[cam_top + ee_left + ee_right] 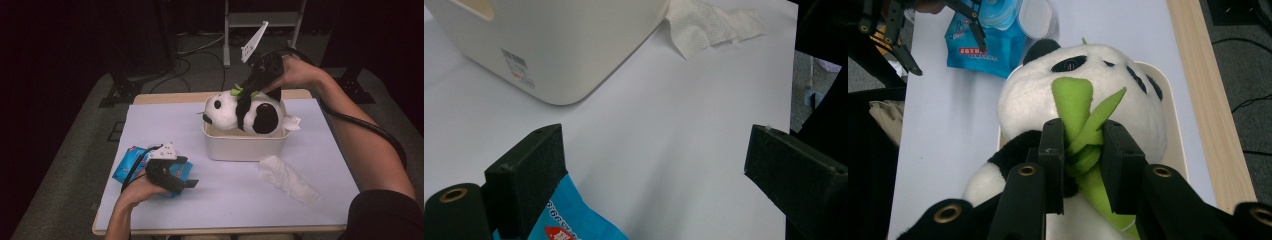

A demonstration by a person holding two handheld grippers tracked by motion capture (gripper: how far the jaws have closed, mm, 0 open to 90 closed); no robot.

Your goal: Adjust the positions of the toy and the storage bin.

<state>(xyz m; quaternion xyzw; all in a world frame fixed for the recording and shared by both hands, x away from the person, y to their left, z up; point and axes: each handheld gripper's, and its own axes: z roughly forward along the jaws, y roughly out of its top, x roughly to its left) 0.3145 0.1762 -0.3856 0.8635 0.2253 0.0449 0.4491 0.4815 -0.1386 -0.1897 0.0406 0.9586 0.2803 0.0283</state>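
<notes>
Here your right gripper (pixel 1082 150) pinched the soft green felt bamboo (pixel 1083 125) of the plush panda (pixel 240 111), which lay in the smooth rounded cream bin (pixel 242 145) on the white-covered counter (pixel 225 195). Your left gripper (pixel 654 170) stood wide open, holding nothing, over the glossy blue wipes pack (pixel 574 220); its view showed the bin's barcode label (pixel 518 67) and a crumpled dimpled tissue (pixel 709 25).

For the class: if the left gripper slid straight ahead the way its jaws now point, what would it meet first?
Probably bare white table cover: the left gripper stands open over it. Farther along, the crumpled tissue or the corner of the cream bin; depth is unclear.
</notes>
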